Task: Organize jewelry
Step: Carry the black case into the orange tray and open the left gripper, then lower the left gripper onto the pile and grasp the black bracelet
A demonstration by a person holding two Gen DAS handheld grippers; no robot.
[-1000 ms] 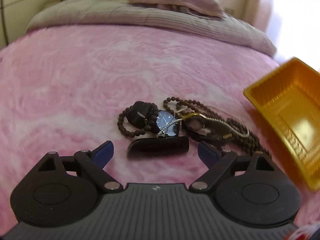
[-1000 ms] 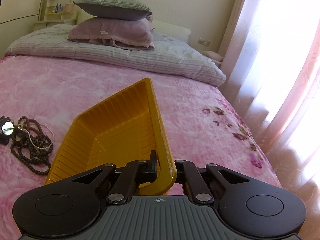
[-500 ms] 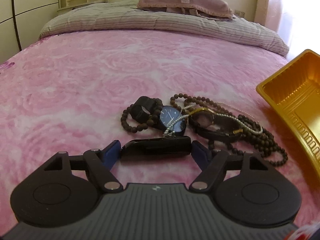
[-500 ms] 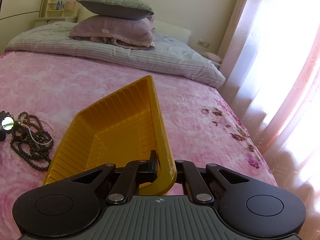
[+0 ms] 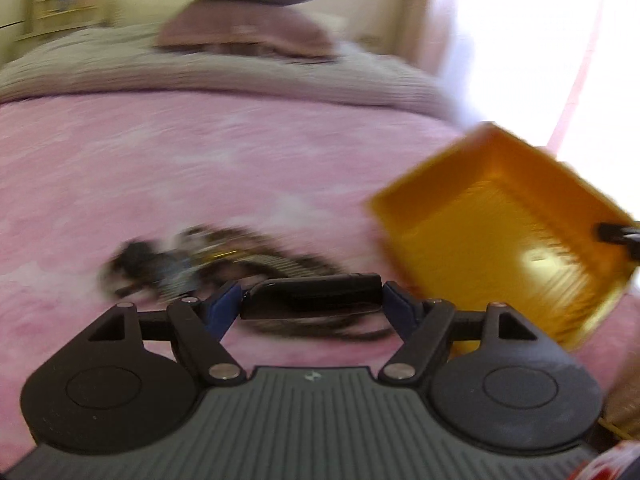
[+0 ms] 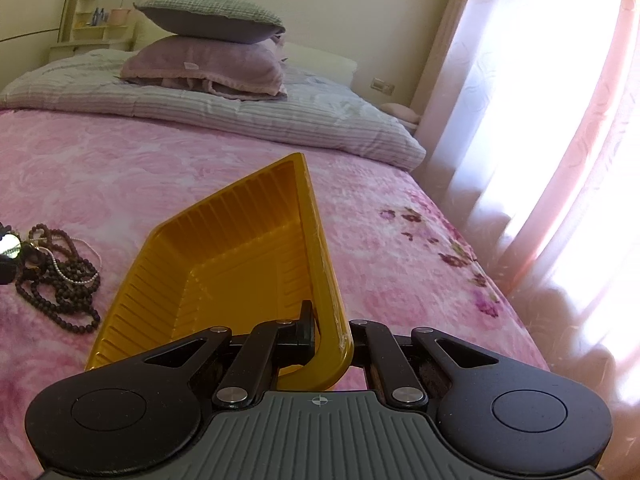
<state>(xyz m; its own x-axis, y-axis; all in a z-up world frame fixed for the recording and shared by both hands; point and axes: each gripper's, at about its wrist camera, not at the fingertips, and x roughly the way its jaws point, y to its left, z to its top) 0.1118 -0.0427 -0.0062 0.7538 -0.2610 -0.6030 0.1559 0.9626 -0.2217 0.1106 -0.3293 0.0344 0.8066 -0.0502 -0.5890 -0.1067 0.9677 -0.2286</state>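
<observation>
Above the pink bed [image 5: 200,168], a black oblong piece [image 5: 312,294], previously lying by the jewelry pile [image 5: 192,260], is gripped by the left claw [image 5: 312,300], now nearer the yellow tray [image 6: 240,264], whose rim is clamped in the closed right claw [image 6: 334,336].

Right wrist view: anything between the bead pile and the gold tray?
Nothing. In the right wrist view only bare pink bedspread separates the bead pile from the gold tray, whose near rim the right gripper clamps.

Glossy gold plastic tray [image 6: 224,264], plush pink blanket [image 6: 120,168], beaded necklaces [image 6: 68,284]
</observation>
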